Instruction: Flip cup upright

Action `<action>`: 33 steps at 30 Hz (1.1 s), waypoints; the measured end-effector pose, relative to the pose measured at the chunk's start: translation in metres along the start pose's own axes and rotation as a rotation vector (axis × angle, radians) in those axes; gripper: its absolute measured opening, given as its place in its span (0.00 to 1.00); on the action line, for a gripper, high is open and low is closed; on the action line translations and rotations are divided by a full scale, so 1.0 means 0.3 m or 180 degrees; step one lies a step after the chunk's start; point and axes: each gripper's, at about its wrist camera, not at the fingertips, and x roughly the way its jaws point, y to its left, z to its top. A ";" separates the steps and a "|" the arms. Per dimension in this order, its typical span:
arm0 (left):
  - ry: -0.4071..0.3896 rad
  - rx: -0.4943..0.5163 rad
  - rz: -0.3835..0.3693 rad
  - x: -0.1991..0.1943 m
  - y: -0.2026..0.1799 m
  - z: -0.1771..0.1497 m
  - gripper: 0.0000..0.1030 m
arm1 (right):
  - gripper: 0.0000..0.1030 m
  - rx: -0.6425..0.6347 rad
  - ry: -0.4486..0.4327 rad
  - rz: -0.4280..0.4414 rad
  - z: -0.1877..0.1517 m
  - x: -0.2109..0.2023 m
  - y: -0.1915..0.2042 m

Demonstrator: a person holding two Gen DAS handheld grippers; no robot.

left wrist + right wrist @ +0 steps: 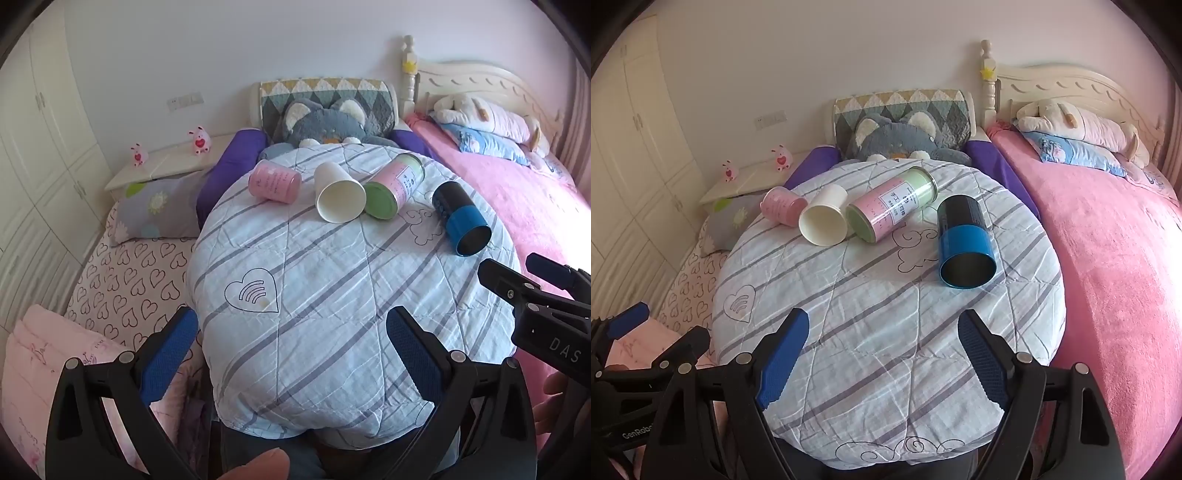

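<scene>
So far nothing is done — the white cup point(338, 197) lies on its side on the quilted bench point(332, 295), between two canisters. Your left gripper point(291, 354) and right gripper point(884, 360) hang wide open, empty, well short of it.

A striped quilt point(886, 332) covers a round surface. On it lie a pink canister point(783, 205), a pink-and-green tin point(892, 204) and a blue-and-black canister point(964, 240), all on their sides. Behind sits a grey plush toy point(905, 142), perhaps a cat. A pink bedspread point(1108, 277) lies to the right, two pink figurines point(199, 139) on the nightstand point(162, 166) to the left.
</scene>
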 end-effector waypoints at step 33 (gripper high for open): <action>-0.0152 0.0025 -0.0118 -0.022 0.007 0.027 1.00 | 0.82 0.0027 -0.0076 -0.0200 0.032 -0.024 0.019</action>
